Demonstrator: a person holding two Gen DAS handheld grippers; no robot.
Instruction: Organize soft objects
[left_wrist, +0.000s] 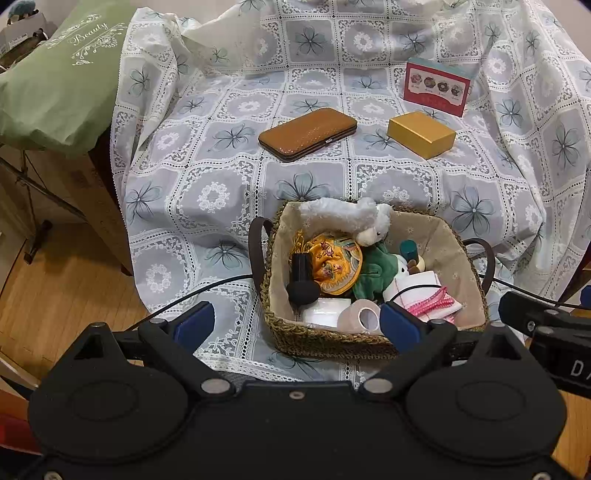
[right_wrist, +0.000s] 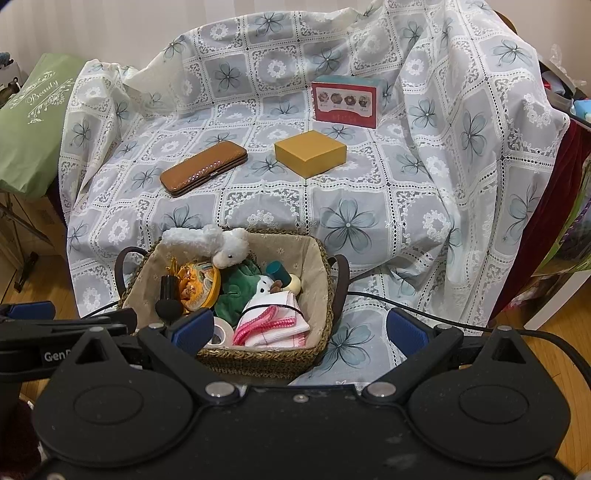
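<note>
A woven basket (left_wrist: 317, 338) (right_wrist: 325, 258) sits at the near edge of a floral cloth. In it lie a white plush lamb (left_wrist: 373, 221) (right_wrist: 229, 249), a green plush (left_wrist: 373, 271) (right_wrist: 236, 286), a yellow embroidered pouch (left_wrist: 334, 266) (right_wrist: 197, 282), a white-and-pink folded cloth (left_wrist: 436, 299) (right_wrist: 273, 325), tape rolls (left_wrist: 360, 317) and a black brush (left_wrist: 303, 284). My left gripper (left_wrist: 297, 325) is open and empty, just in front of the basket. My right gripper (right_wrist: 299, 328) is open and empty, over the basket's near right corner.
On the cloth behind the basket lie a brown case (left_wrist: 308, 133) (right_wrist: 205, 170), a gold box (left_wrist: 421, 133) (right_wrist: 310, 152) and a red picture box (left_wrist: 436, 86) (right_wrist: 345, 103). A green pillow (left_wrist: 59, 81) lies left. A black cable (right_wrist: 443, 325) runs across the cloth.
</note>
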